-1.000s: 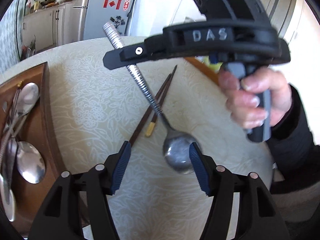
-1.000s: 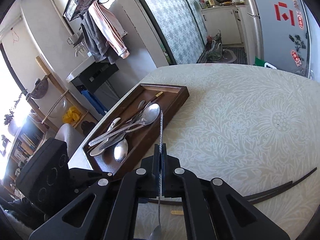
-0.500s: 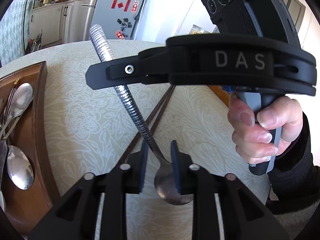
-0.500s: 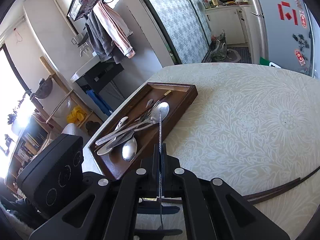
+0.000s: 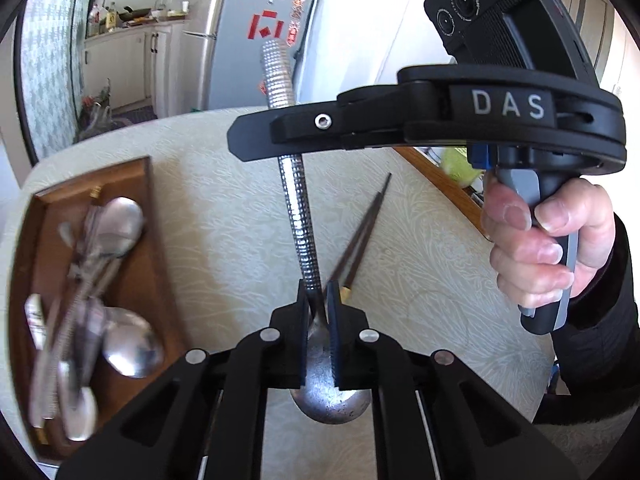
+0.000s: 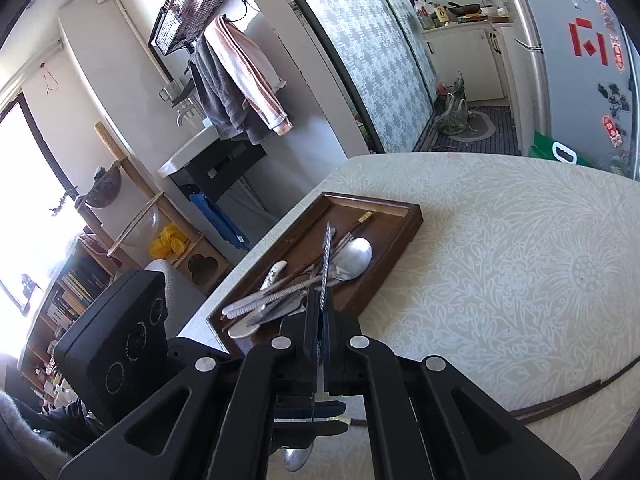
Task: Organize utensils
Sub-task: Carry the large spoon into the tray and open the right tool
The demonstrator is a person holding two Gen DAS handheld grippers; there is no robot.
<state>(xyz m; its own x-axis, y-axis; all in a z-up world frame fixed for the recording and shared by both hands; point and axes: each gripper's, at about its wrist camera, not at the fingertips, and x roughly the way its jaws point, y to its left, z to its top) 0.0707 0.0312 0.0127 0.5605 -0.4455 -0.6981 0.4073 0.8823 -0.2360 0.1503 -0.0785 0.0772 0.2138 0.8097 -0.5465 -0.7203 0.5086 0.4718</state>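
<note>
Nearest the left wrist camera, the left gripper (image 5: 318, 300) was pinched nearly flat on the neck of a long steel spoon (image 5: 296, 200), whose bowl hung just under the fingers, above the table. A little farther along, the right gripper (image 5: 256, 138) was clamped across the spoon's ribbed handle, so both tongs held one spoon; the hand (image 5: 548, 244) working that gripper showed at the right edge. In the right wrist view, that gripper (image 6: 320, 320) had its fingers pressed together on the handle's thin edge.

Beyond the spoon, a pair of dark chopsticks (image 5: 362, 232) lay on the pale patterned tablecloth (image 5: 224, 216). Farther left sat the wooden tray (image 6: 400, 236), already holding several spoons and other utensils in a loose heap.

The step in hand looked like carrying the spoon to the tray. Done well, one gripper would probably let go first, and the spoon would be laid lengthwise beside the others.
</note>
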